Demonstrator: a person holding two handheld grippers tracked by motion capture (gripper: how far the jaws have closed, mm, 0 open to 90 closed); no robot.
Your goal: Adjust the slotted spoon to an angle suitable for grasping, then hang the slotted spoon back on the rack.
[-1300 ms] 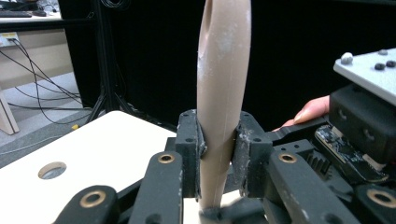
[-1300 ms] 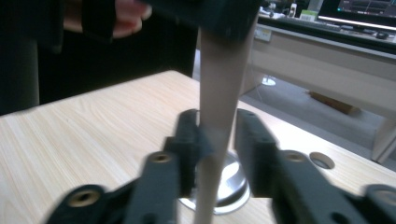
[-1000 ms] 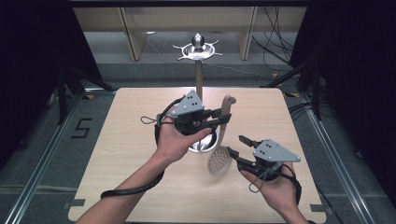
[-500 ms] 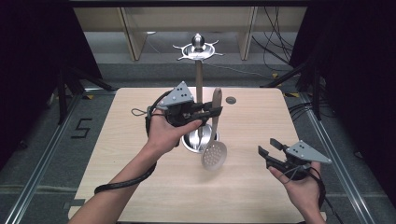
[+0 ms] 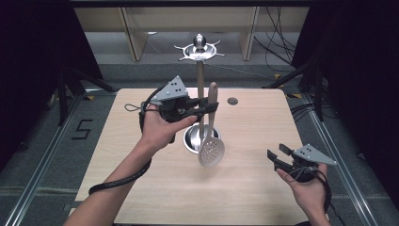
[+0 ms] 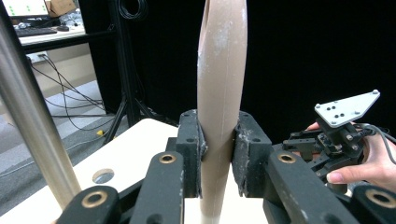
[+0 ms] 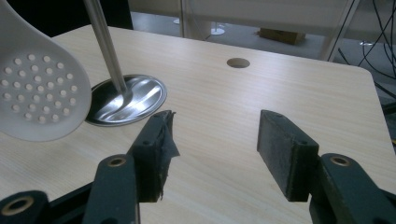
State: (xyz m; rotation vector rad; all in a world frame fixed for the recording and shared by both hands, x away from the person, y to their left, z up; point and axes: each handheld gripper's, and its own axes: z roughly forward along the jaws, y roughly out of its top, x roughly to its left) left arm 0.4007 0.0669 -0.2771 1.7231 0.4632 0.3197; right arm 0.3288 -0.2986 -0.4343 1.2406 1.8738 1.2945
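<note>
Left claw (image 5: pixel 207 107) raised, clamped on skimmer (image 5: pixel 210 141)

Wooden table (image 5: pixel 155 188) bearing metal stand base (image 5: pixel 190 137)

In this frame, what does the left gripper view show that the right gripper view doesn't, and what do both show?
Left gripper view: the skimmer's beige handle clamped upright between the left hand-held gripper's black jaws, and the right hand-held gripper farther off in a hand.

Right gripper view: the skimmer's white perforated head hanging above the table, the round metal base of the stand, and its own jaws spread open over bare wood.

Both: the stand's metal pole, the wooden table and the round hole in it.
</note>
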